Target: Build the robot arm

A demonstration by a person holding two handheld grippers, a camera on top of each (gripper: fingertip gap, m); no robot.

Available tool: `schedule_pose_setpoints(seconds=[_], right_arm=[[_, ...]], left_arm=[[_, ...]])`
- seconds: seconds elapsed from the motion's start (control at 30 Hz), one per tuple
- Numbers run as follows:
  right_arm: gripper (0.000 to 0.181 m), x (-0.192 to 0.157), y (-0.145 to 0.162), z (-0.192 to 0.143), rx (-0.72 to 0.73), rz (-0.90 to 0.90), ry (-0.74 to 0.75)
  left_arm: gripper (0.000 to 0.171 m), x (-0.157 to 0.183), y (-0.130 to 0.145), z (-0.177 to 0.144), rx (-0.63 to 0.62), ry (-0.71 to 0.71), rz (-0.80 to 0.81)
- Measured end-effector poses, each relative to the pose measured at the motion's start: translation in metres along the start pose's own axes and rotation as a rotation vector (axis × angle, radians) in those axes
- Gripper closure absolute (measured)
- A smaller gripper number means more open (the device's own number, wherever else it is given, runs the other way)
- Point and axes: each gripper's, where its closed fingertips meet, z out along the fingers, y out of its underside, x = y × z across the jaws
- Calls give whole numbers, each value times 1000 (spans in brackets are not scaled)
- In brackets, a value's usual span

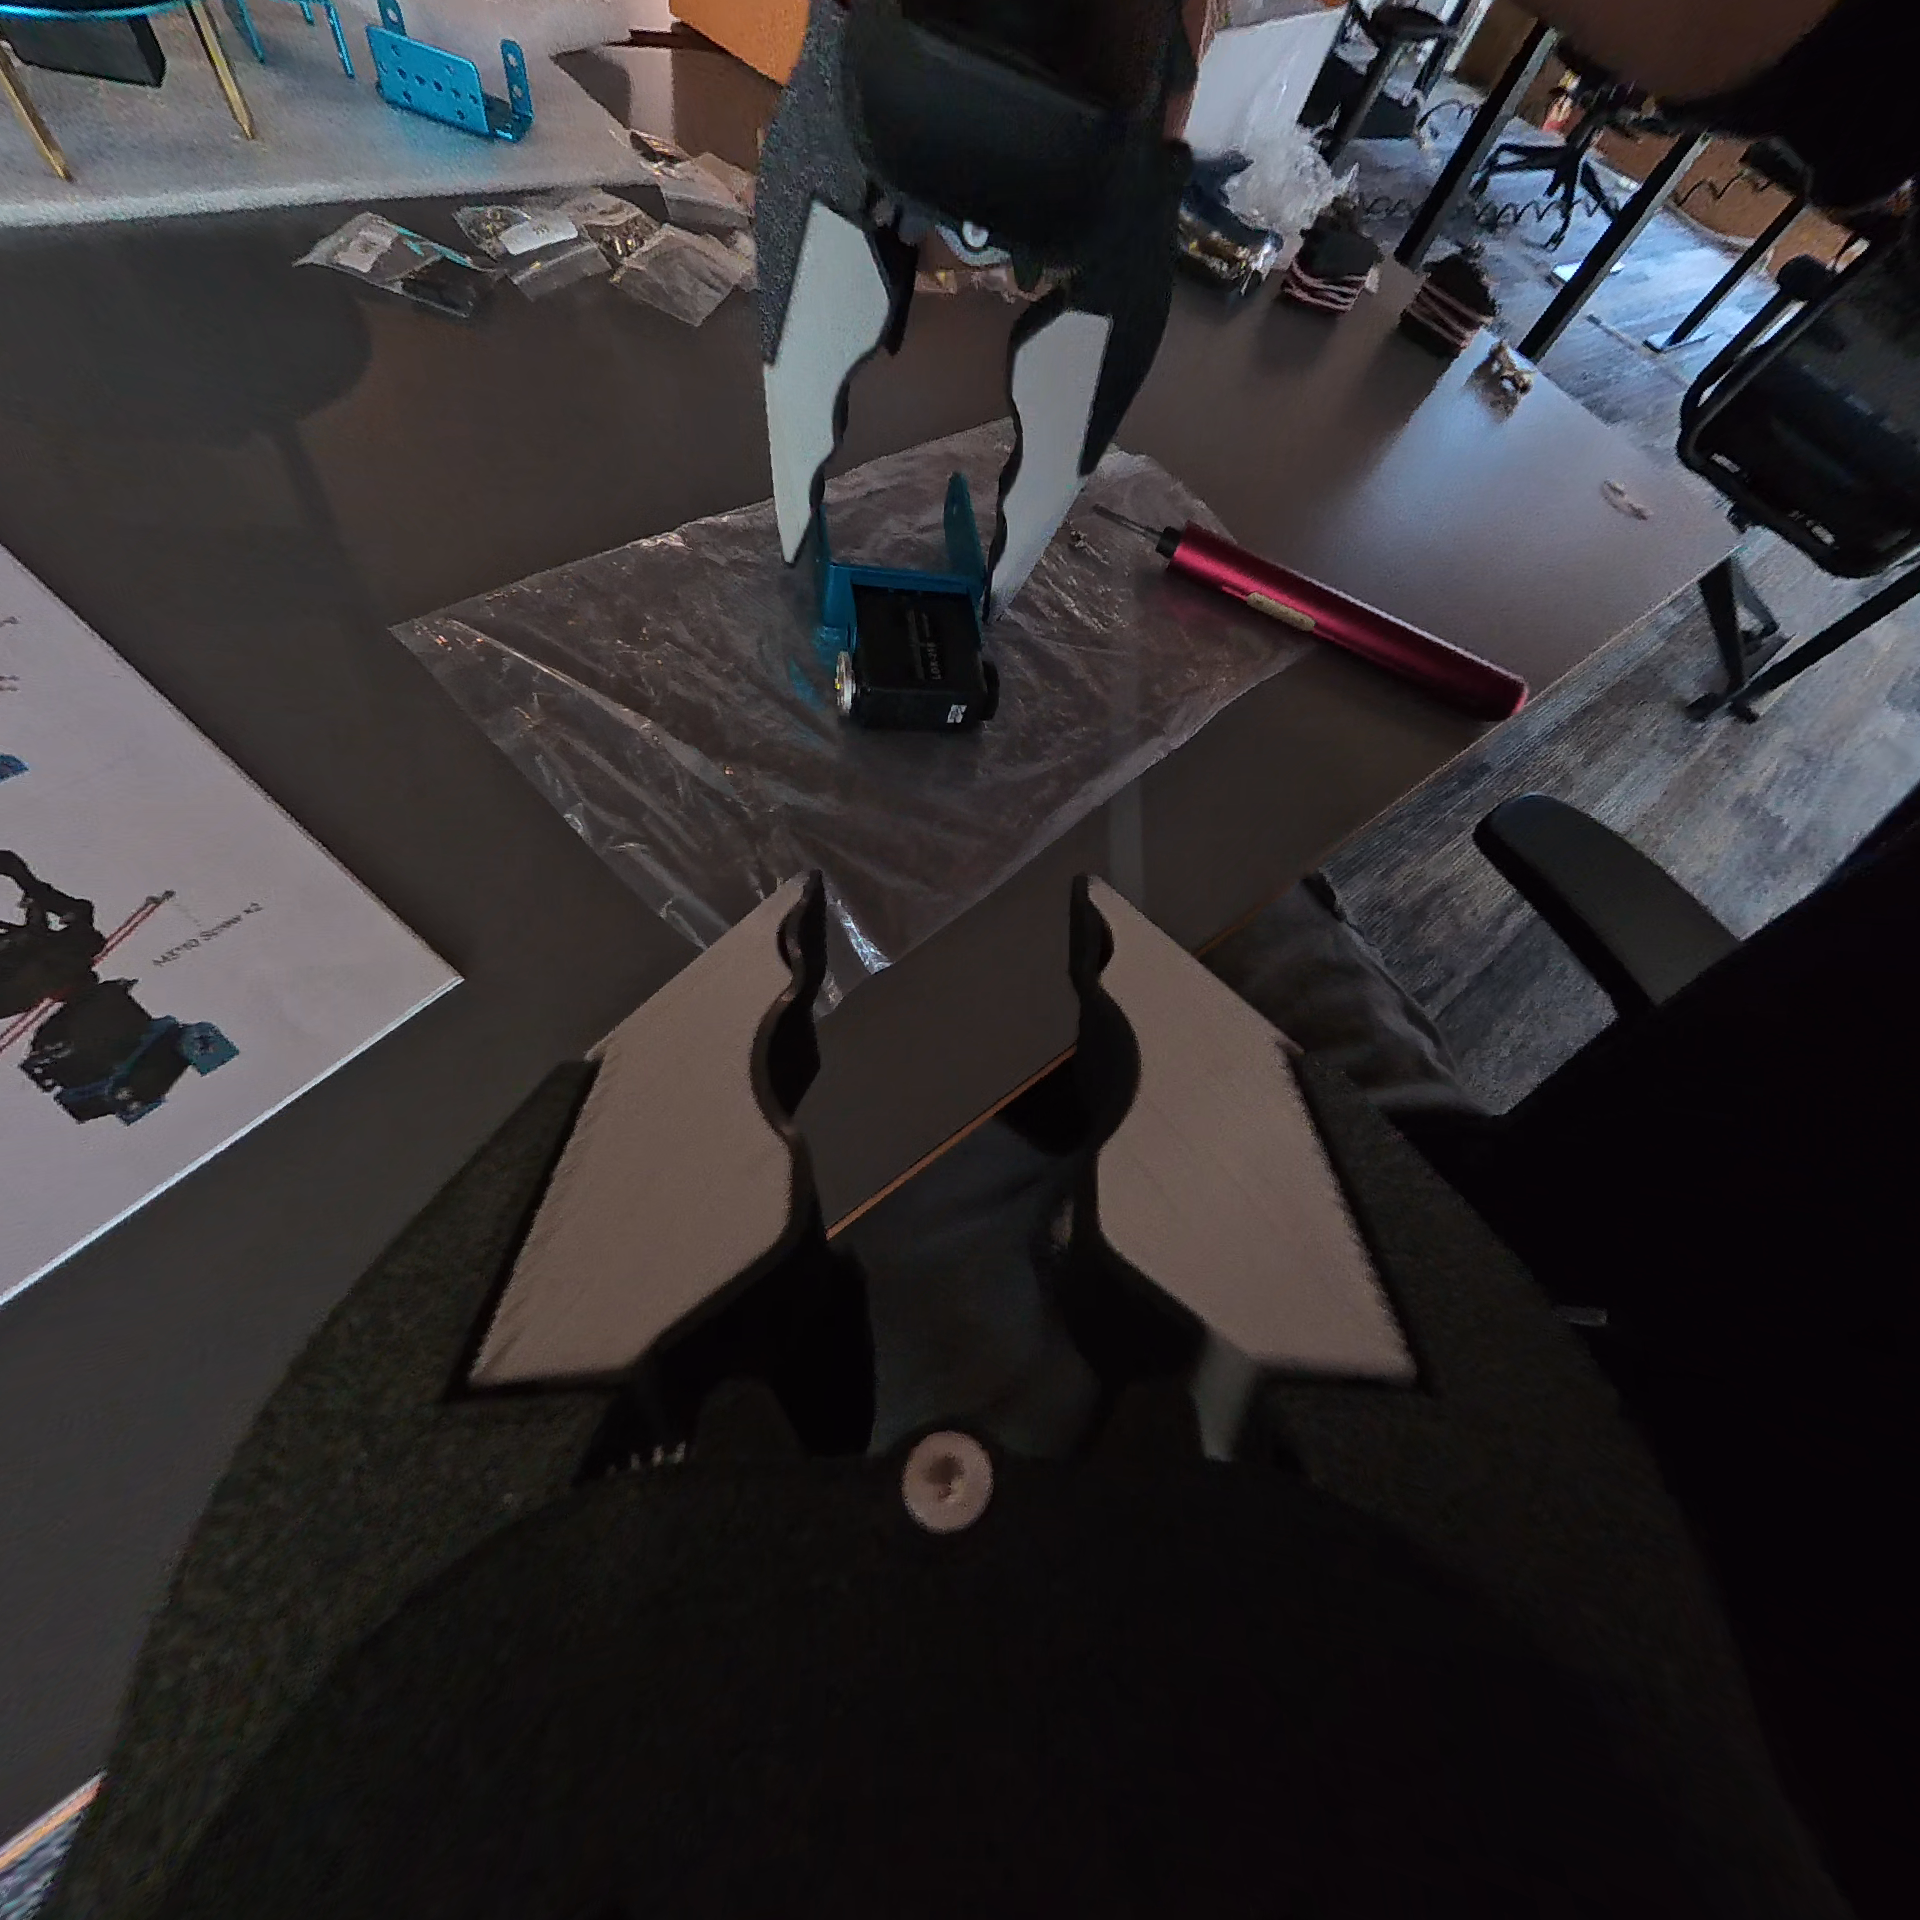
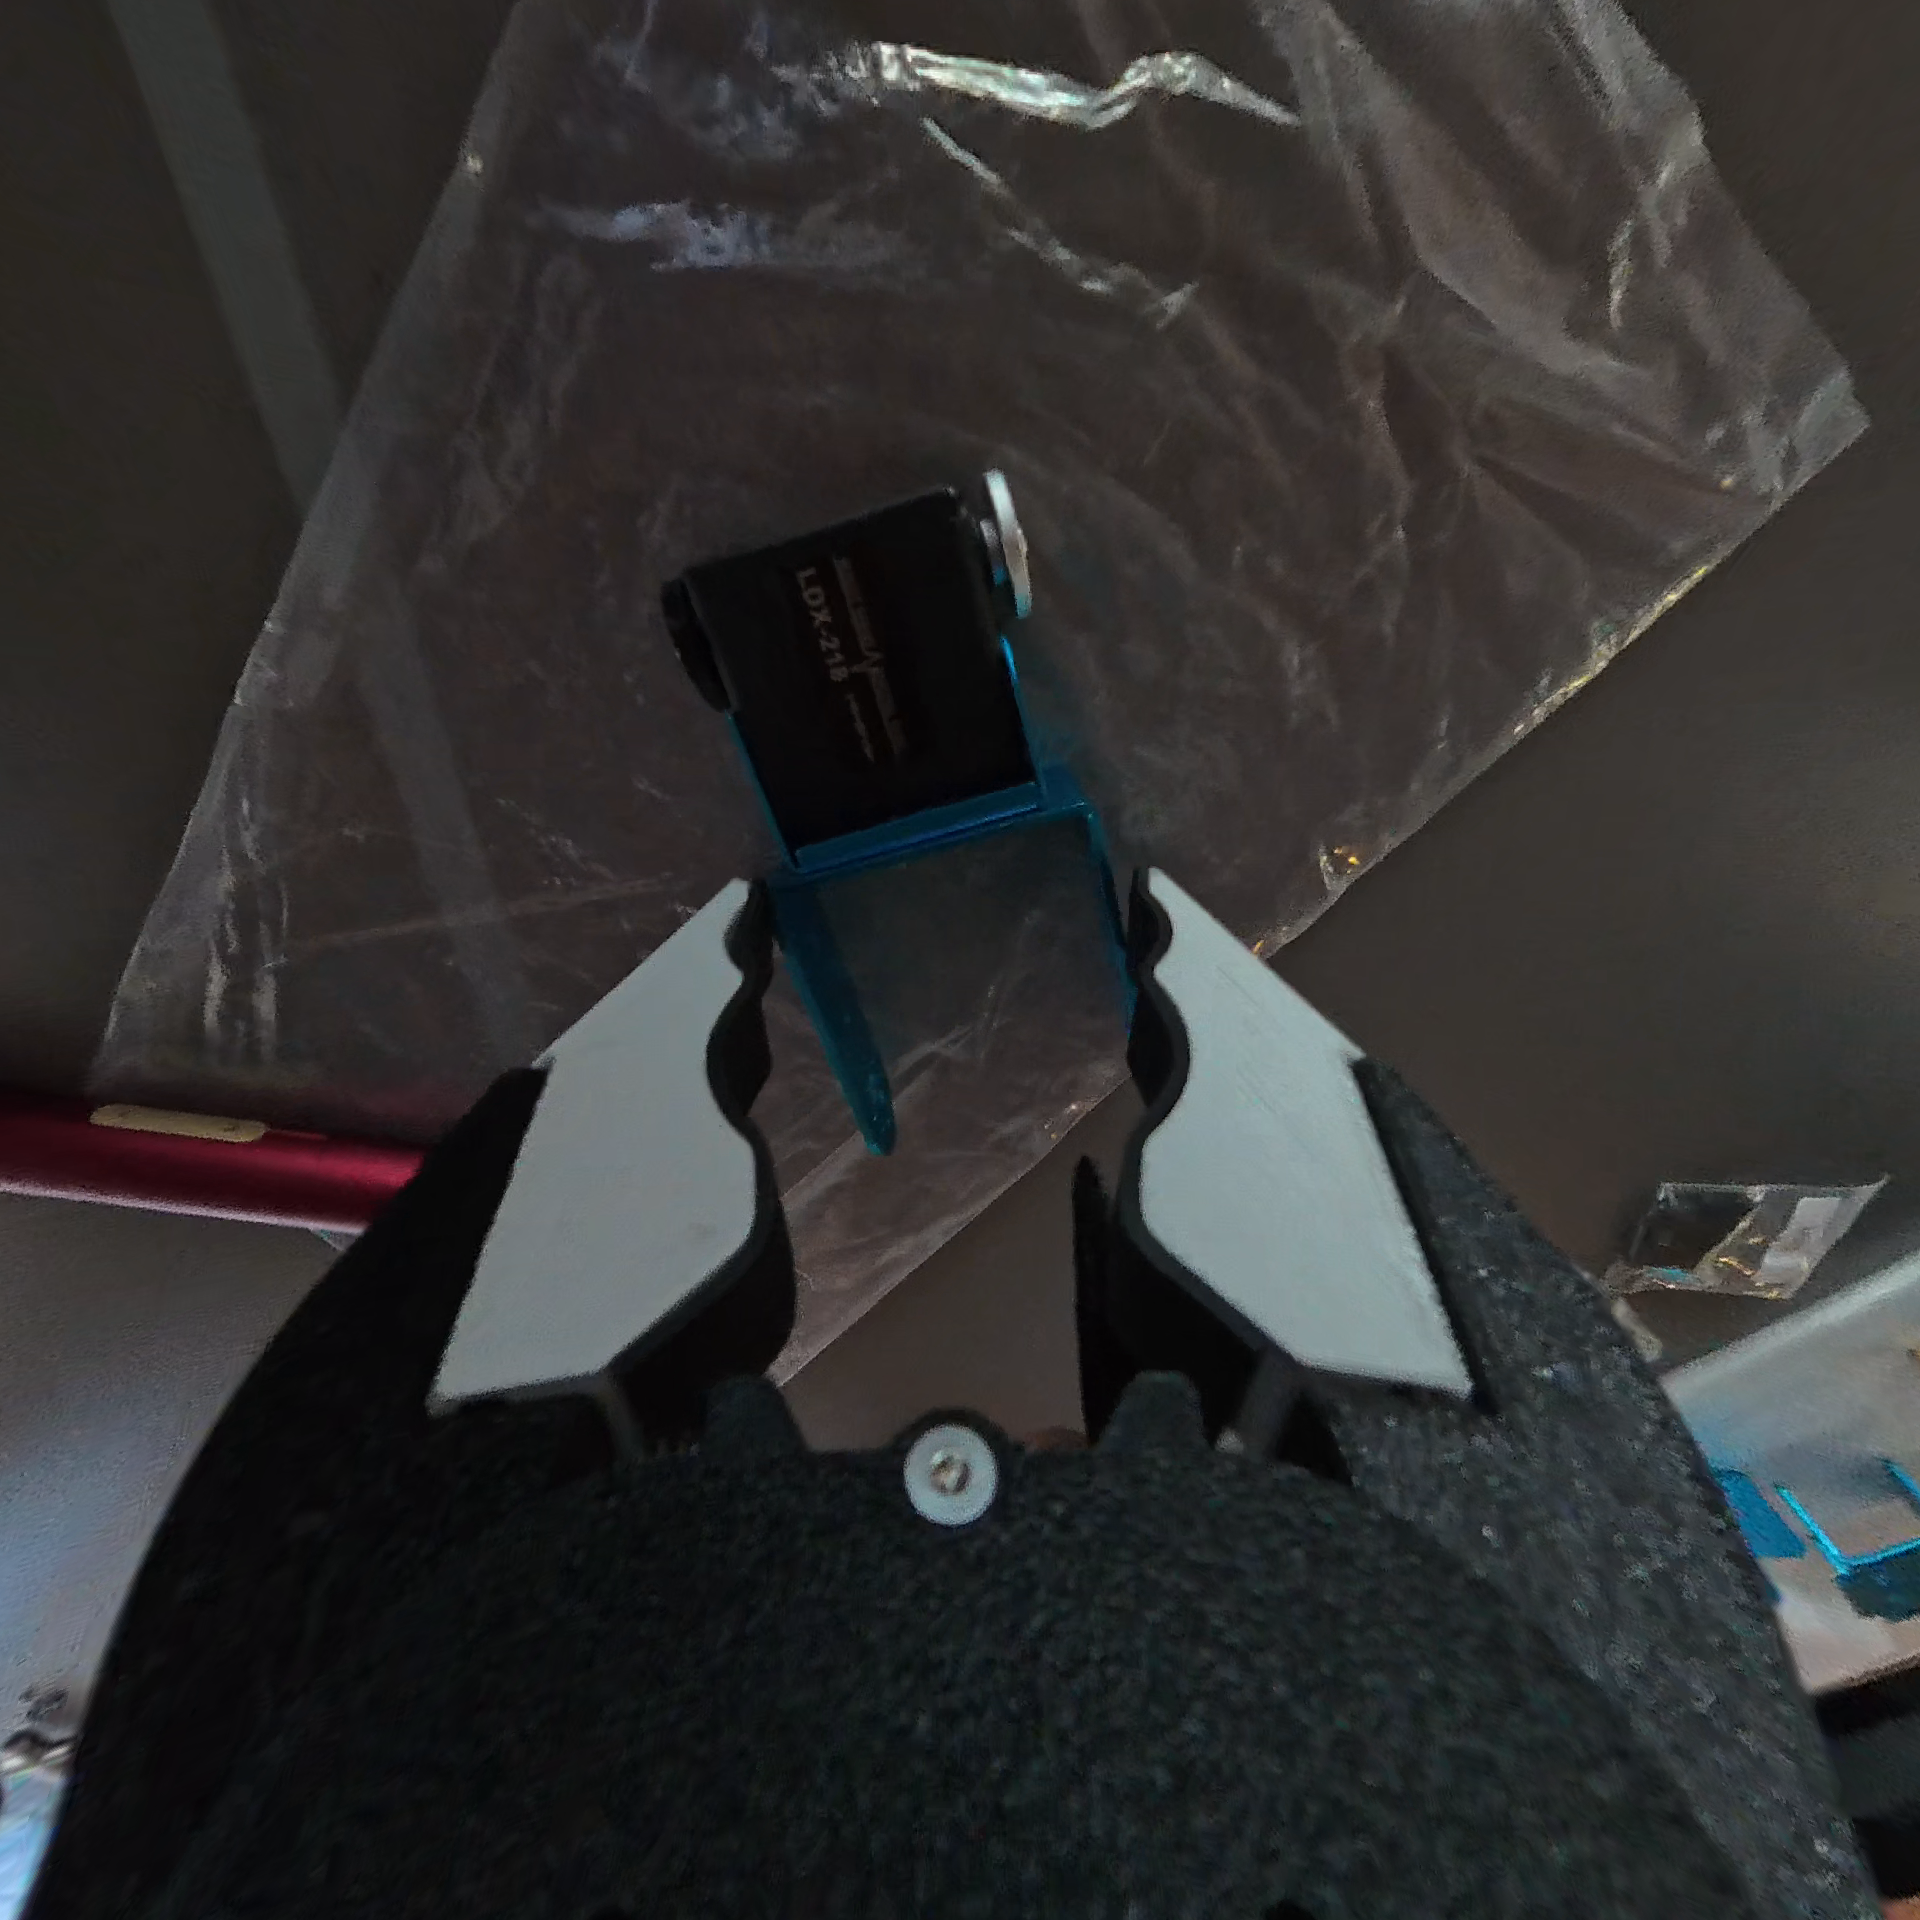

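Blue metal U-bracket (image 2: 940,883) w/ black servo block (image 2: 852,665): right claw (image 2: 940,904) clamped on its arms, on clear plastic sheet (image 2: 1351,416); left claw (image 1: 945,914) released, empty, over dark counter (image 1: 520,468).

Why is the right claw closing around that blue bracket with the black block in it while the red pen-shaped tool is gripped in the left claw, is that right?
Not quite: the left claw is open and holds nothing. The red pen-shaped tool lies on the table, as the left wrist view shows. The right claw does sit around the blue bracket with the black block.

Empty left tongs (image 1: 945,904) above plastic sheet (image 1: 727,727)
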Motion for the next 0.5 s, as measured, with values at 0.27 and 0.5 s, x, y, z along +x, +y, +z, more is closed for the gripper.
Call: schedule_pose_setpoints(seconds=[0.27, 0.5], right_arm=[[117, 6, -3, -21, 8, -83, 365], [118, 5, -1, -43, -132, -305, 848]], left_arm=[[125, -30, -10, 37, 33, 29, -154], [116, -31, -31, 106, -22, 127, -124]])
